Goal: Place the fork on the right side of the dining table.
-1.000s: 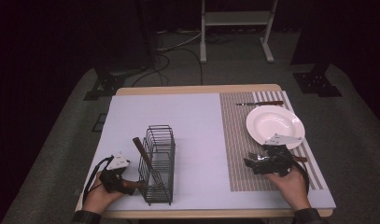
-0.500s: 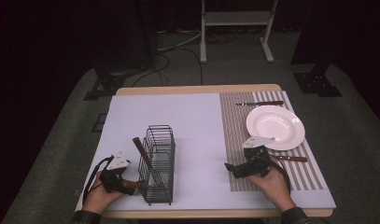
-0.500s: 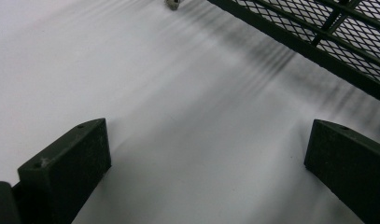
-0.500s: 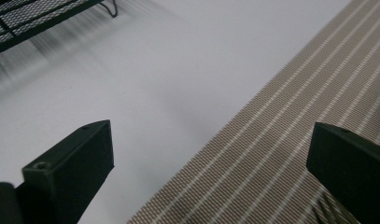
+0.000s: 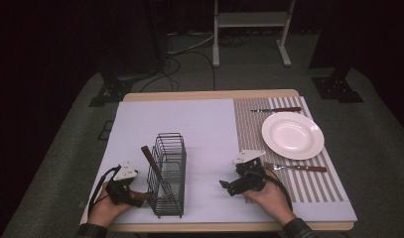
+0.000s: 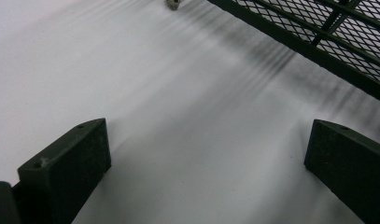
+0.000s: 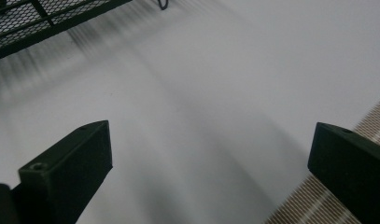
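Observation:
A black wire basket [image 5: 168,174] stands on the white mat [image 5: 204,129] at the front left, with a wooden-handled utensil [image 5: 151,159] leaning in it. My left gripper [image 5: 134,197] rests just left of the basket; its jaws [image 6: 206,135] are open over bare mat, with the basket's mesh [image 6: 327,32] ahead on the right. Open too, my right gripper [image 5: 228,187] is low over the white mat and points left toward the basket [image 7: 43,18]. A wooden-handled fork [image 5: 295,168] lies behind it on the striped placemat [image 5: 249,129], below a white plate [image 5: 292,135].
A wooden-handled knife [image 5: 276,109] lies beyond the plate on the placemat. The placemat's edge [image 7: 318,205] shows at the lower right of the right gripper view. A metal stand [image 5: 249,29] and cables sit on the floor past the table.
My right gripper has moved left off the placemat onto the white mat, and the fork it was over now lies uncovered below the plate. The left gripper has stayed put.

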`<state>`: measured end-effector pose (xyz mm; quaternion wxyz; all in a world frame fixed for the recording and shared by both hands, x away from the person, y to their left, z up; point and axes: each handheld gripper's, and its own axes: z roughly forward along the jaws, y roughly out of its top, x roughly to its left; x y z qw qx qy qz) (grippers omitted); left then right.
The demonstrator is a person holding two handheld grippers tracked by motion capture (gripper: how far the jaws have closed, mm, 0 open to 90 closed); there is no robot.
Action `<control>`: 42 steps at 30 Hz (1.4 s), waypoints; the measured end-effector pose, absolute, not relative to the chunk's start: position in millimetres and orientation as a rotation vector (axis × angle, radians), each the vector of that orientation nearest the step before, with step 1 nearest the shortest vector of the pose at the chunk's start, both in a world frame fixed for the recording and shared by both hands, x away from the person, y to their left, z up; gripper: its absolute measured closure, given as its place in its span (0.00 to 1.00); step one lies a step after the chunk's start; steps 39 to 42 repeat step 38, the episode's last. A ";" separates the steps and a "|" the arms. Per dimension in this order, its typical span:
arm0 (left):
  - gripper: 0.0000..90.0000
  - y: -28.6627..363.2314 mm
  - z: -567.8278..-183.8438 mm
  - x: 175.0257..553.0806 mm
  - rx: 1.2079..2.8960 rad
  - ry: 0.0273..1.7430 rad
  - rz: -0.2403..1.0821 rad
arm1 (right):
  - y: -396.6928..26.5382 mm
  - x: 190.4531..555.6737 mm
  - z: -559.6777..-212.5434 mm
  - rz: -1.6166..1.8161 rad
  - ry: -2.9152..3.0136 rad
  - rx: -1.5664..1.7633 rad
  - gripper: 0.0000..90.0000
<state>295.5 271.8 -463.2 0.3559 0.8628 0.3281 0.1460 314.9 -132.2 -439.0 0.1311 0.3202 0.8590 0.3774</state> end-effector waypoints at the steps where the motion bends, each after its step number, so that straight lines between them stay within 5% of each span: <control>1: 0.00 271.8 -463.2 295.5 2.228 0.848 0.377 | -128.2 315.0 -440.2 1.090 2.503 0.920 0.00; 21: 0.00 271.9 -463.1 295.5 2.229 0.847 0.377 | -84.9 316.5 -465.9 1.057 2.577 0.808 0.00; 42: 0.00 271.8 -463.2 295.4 2.228 0.848 0.377 | -84.8 316.9 -466.2 1.058 2.582 0.819 0.00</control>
